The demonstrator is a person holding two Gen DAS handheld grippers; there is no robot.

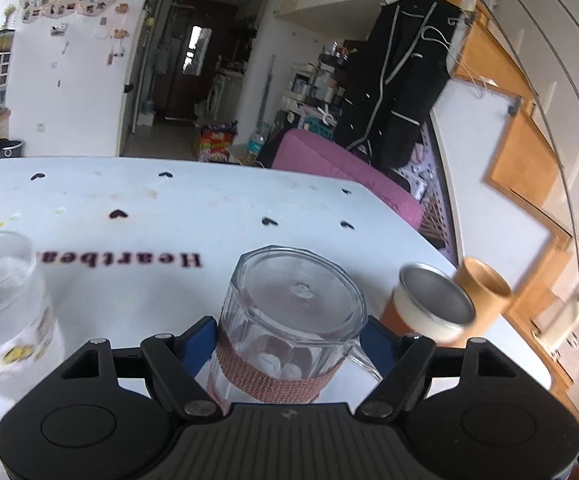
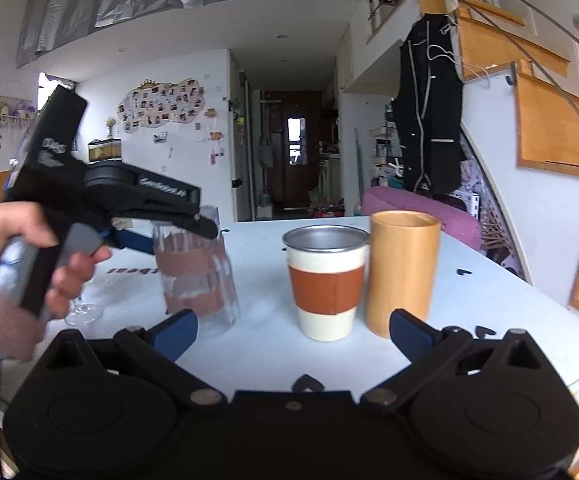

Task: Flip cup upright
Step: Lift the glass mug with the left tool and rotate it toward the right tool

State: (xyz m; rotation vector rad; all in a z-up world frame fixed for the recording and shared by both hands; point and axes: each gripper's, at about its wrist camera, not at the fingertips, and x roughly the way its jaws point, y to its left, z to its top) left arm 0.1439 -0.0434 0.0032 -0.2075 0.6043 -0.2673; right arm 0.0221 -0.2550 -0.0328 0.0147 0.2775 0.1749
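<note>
A clear ribbed glass mug [image 1: 289,320] with a brown burlap band stands upside down on the white table [image 1: 129,208], base up. My left gripper [image 1: 289,340] has its blue fingers [image 1: 199,340] against both sides of the mug. In the right wrist view the mug [image 2: 197,272] is blurred at left, with the left gripper [image 2: 149,240] held by a hand around its upper part. My right gripper [image 2: 293,332] is open and empty, low over the table's near edge, in front of the cups.
A white cup with a brown sleeve and metal rim [image 2: 327,280] and a tan cylinder cup [image 2: 403,272] stand upright right of the mug. A stemmed glass [image 2: 83,312] and a printed clear glass [image 1: 5,300] stand at left. A pink sofa [image 1: 349,176] lies beyond the table.
</note>
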